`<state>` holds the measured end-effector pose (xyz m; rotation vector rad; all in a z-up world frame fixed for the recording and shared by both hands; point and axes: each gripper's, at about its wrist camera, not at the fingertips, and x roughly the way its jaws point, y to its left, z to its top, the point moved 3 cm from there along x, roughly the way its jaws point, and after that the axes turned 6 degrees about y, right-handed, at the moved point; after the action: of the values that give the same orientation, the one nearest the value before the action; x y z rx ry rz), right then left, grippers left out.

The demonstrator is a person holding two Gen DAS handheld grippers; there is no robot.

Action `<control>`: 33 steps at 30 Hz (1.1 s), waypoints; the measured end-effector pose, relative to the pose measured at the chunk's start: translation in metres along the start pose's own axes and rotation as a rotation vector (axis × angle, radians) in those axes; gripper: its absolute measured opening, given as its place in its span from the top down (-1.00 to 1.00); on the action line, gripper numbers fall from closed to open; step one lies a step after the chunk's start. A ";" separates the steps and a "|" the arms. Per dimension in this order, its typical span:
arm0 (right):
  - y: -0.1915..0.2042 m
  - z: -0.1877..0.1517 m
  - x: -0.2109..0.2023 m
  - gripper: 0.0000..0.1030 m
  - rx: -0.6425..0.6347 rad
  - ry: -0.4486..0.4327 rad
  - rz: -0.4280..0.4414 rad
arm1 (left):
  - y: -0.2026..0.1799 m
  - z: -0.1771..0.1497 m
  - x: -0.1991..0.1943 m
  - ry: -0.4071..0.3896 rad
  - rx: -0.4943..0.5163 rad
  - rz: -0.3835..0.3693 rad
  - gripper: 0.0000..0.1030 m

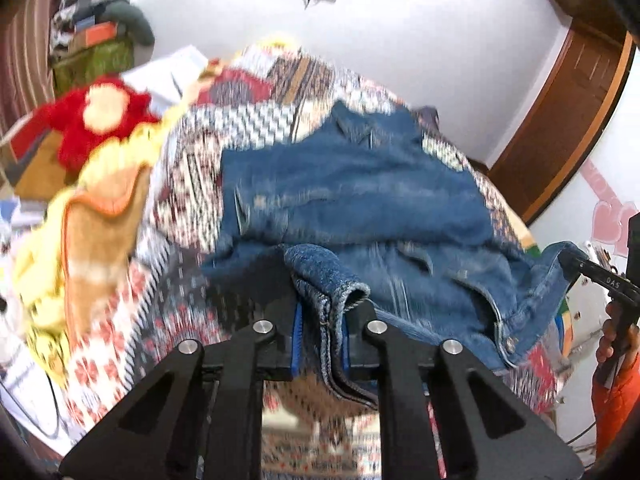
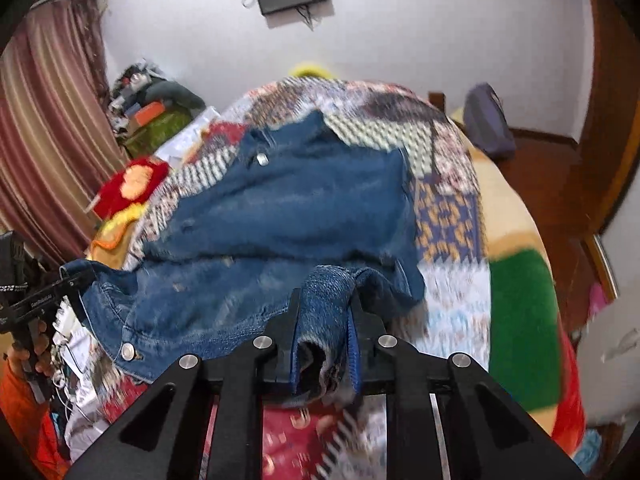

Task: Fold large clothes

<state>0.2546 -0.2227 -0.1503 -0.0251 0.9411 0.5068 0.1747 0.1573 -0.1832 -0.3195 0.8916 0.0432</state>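
A blue denim jacket (image 1: 352,192) lies spread on a patterned patchwork bedspread (image 1: 188,184). My left gripper (image 1: 324,312) is shut on a folded denim edge at the jacket's near left side. My right gripper (image 2: 324,320) is shut on another denim edge of the same jacket (image 2: 288,204) at its near right side. Both near edges are lifted off the bed. The right gripper also shows at the right edge of the left wrist view (image 1: 568,260), and the left gripper at the left edge of the right wrist view (image 2: 80,276). The picture is motion-blurred.
A red plush toy (image 1: 96,120) and yellow-orange cloth (image 1: 96,216) lie on the bed's left. A cluttered pile (image 1: 96,28) stands by striped curtains. A wooden door (image 1: 568,112) is at the right. A dark bag (image 2: 488,124) and green blanket patch (image 2: 524,320) are on the bed's right.
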 end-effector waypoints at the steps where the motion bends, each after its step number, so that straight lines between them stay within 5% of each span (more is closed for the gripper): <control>1: 0.000 0.009 0.000 0.70 0.003 -0.009 0.014 | -0.001 0.009 -0.001 -0.013 0.004 -0.008 0.75; 8: -0.003 0.088 0.006 0.74 -0.020 -0.102 -0.022 | 0.008 0.080 0.000 -0.085 -0.037 -0.044 0.75; 10: -0.003 0.110 0.011 0.74 -0.021 -0.126 -0.029 | 0.010 0.100 0.013 -0.094 -0.022 0.001 0.75; 20: 0.000 0.205 0.088 0.74 -0.064 -0.111 -0.147 | 0.035 0.187 0.084 -0.089 -0.078 0.042 0.76; 33: -0.042 0.246 0.219 0.73 0.067 0.058 -0.138 | 0.080 0.212 0.202 0.079 -0.171 0.075 0.74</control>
<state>0.5668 -0.1129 -0.1815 -0.0442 1.0054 0.3478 0.4489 0.2759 -0.2352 -0.4499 0.9804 0.1781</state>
